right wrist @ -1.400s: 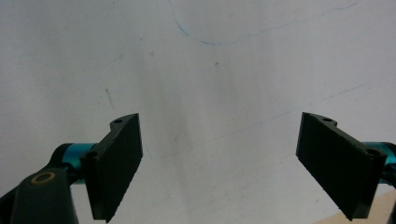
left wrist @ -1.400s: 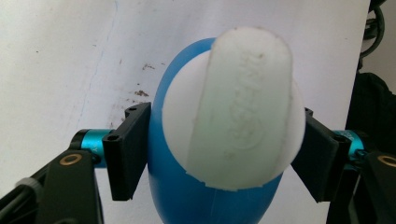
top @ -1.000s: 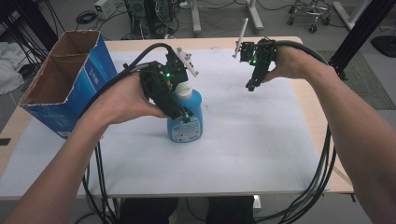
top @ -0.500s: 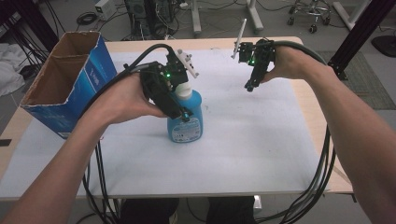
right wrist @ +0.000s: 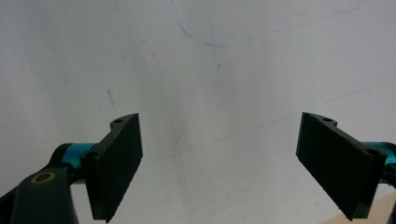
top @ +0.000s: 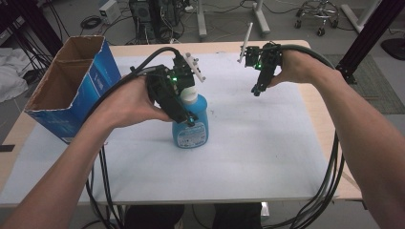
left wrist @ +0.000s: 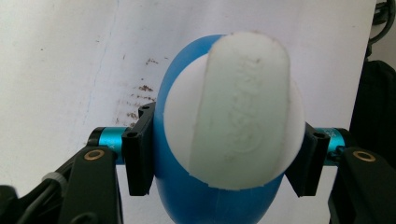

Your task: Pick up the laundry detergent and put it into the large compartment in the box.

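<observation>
A blue bottle (top: 192,132) with a white cap (left wrist: 233,112) stands upright on the white mat, left of centre. My left gripper (top: 189,117) comes down on it from above. Its jaws have just been closing on the bottle's blue body (left wrist: 210,205) below the cap, and the pads (left wrist: 139,156) now press on both sides. My right gripper (top: 257,90) hangs over the mat's far right part, away from the bottle. In the right gripper view it (right wrist: 243,158) stands open, with bare mat between its fingers (right wrist: 116,158).
An open blue cardboard box (top: 71,95) lies tilted at the table's left edge. The white mat (top: 248,157) covers most of the table (top: 329,148). Cables trail from both grippers over the near edge.
</observation>
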Demonstrator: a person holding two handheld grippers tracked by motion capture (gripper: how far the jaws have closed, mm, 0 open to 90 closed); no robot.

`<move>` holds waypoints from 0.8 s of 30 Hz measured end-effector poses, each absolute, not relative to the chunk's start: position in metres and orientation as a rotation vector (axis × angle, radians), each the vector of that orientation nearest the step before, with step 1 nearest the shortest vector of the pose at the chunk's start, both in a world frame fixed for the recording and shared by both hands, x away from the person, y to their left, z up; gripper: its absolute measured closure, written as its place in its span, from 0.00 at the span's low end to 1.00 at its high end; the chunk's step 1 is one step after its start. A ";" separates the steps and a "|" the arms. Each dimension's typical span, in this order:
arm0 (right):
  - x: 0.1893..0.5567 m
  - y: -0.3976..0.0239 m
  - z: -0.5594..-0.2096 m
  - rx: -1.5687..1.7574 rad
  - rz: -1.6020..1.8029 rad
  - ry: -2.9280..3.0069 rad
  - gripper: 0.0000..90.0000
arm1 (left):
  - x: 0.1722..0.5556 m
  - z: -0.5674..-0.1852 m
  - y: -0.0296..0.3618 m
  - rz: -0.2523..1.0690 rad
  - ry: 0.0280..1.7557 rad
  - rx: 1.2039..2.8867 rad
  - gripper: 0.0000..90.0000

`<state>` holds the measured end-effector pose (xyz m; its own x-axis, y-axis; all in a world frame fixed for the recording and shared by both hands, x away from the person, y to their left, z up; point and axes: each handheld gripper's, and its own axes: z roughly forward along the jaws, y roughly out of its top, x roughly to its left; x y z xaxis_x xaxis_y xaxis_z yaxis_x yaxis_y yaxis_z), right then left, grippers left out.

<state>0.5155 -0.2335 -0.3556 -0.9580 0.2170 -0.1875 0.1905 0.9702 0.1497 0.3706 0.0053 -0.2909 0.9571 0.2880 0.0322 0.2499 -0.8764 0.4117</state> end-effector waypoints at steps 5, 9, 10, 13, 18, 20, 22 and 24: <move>0.515 -0.233 -0.355 0.303 0.194 2.914 0.15 | 0.372 -0.286 0.005 0.137 0.384 2.715 0.42; 0.515 -0.233 -0.355 0.312 0.190 2.916 0.15 | 0.374 -0.276 0.008 0.132 0.398 2.720 0.42; 0.514 -0.233 -0.355 0.310 0.190 2.916 0.15 | 0.374 -0.272 0.009 0.134 0.400 2.723 0.42; 0.514 -0.233 -0.355 0.310 0.192 2.918 0.15 | 0.376 -0.261 0.012 0.146 0.406 2.733 0.42; 0.515 -0.234 -0.354 0.306 0.196 2.916 0.15 | 0.380 -0.238 0.021 0.156 0.426 2.733 0.42; 0.515 -0.234 -0.354 0.313 0.199 2.916 0.15 | 0.382 -0.227 0.025 0.163 0.431 2.727 0.42; 0.515 -0.234 -0.354 0.309 0.202 2.915 0.15 | 0.384 -0.215 0.030 0.172 0.443 2.719 0.42; 0.515 -0.234 -0.354 0.313 0.198 2.915 0.15 | 0.386 -0.201 0.035 0.180 0.454 2.712 0.42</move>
